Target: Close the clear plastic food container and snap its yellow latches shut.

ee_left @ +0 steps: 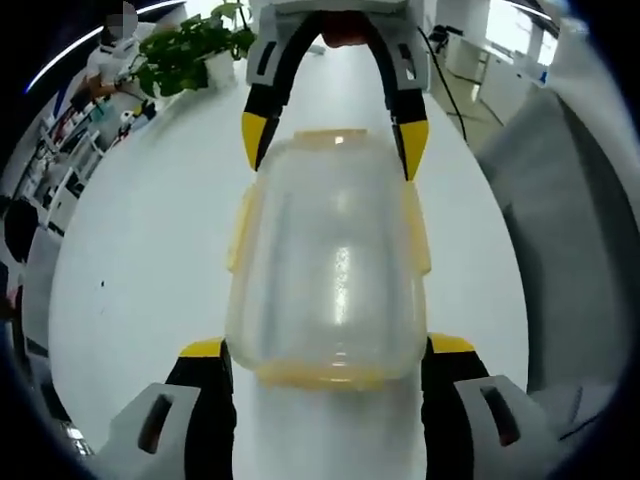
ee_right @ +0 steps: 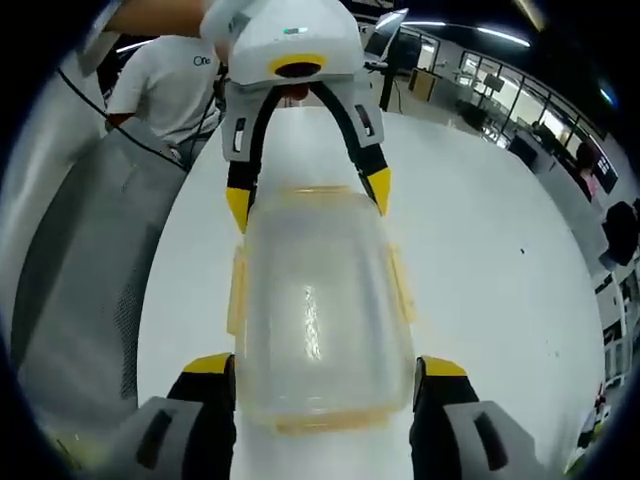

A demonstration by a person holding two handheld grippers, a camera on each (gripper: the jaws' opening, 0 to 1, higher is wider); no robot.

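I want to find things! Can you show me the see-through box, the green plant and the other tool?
Box (ee_left: 330, 270): left gripper view, middle of its clear lid.
Plant (ee_left: 195, 50): left gripper view, its green leaves.
Right tool (ee_left: 330, 140): left gripper view, midway between its yellow tips at the box's far end.

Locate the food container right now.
The container sits on the white table, mid-frame in both views, between the two facing grippers: left gripper at one end, right gripper at the other.
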